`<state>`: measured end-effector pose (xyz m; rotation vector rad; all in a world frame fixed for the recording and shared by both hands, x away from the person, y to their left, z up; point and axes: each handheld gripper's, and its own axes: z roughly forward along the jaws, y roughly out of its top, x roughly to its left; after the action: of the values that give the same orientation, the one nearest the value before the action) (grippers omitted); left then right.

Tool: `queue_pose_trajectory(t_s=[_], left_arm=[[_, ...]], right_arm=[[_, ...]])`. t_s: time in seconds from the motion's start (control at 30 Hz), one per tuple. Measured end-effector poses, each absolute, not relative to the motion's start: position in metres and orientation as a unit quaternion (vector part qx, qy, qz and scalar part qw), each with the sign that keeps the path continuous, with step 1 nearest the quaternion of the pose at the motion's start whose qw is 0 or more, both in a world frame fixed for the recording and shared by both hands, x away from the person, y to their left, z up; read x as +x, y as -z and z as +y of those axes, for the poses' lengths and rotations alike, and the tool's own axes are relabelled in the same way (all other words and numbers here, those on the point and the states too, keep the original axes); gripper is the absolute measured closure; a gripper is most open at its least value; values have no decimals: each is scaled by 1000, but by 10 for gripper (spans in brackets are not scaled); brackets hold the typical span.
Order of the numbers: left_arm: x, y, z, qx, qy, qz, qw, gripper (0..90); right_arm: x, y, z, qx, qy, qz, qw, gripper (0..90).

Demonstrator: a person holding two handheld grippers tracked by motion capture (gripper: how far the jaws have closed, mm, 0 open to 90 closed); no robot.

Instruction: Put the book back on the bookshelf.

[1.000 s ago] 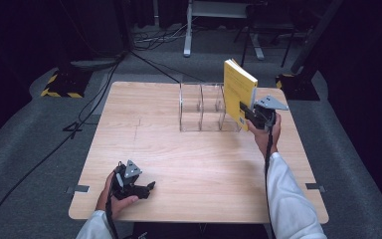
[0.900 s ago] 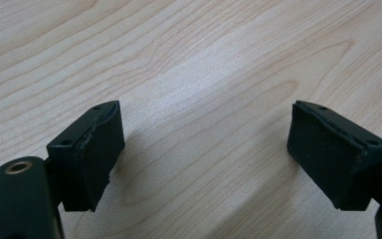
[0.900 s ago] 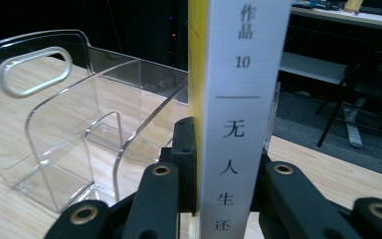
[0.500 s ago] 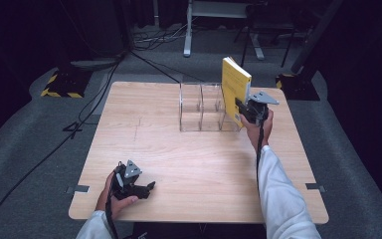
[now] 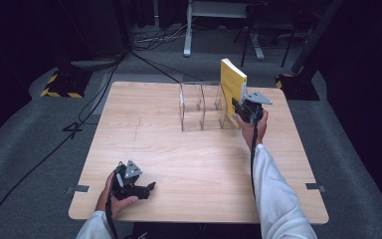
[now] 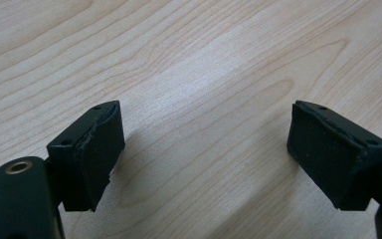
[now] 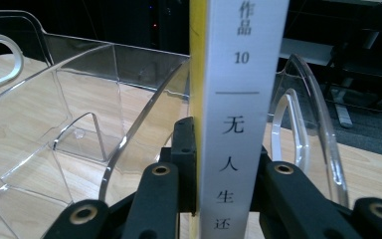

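Overhead light brightens the surface (image 5: 199, 164) against a dark room; soft shadows fall under the left tongs (image 6: 204, 159), whose near parts blur.

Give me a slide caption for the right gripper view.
Right gripper clamps an upright yellow book by its spine at the clear rack.

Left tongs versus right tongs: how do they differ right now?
The left tongs stand wide open with nothing between them, while the right tongs are shut on the yellow book. The left tongs sit low at the table's near edge; the right tongs are at the clear rack. Both have black jaws.
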<state>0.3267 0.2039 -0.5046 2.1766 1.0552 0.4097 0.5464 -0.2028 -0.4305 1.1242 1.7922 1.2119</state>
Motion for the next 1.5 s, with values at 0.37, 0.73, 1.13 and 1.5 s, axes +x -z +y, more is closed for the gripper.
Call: queue_pose_trajectory(t_s=[0.37, 0.73, 1.13, 1.5], left_arm=[[327, 504, 204, 836, -158, 403, 336, 155], [326, 505, 204, 835, -156, 406, 337, 155], [327, 505, 204, 836, -157, 404, 336, 155], [327, 504, 204, 836, -157, 404, 336, 155]], right_arm=[[544, 437, -200, 443, -459, 688, 346, 738], [541, 439, -204, 447, -455, 691, 341, 716], [535, 441, -209, 440, -444, 707, 331, 631], [522, 441, -221, 444, -430, 712, 332, 548]])
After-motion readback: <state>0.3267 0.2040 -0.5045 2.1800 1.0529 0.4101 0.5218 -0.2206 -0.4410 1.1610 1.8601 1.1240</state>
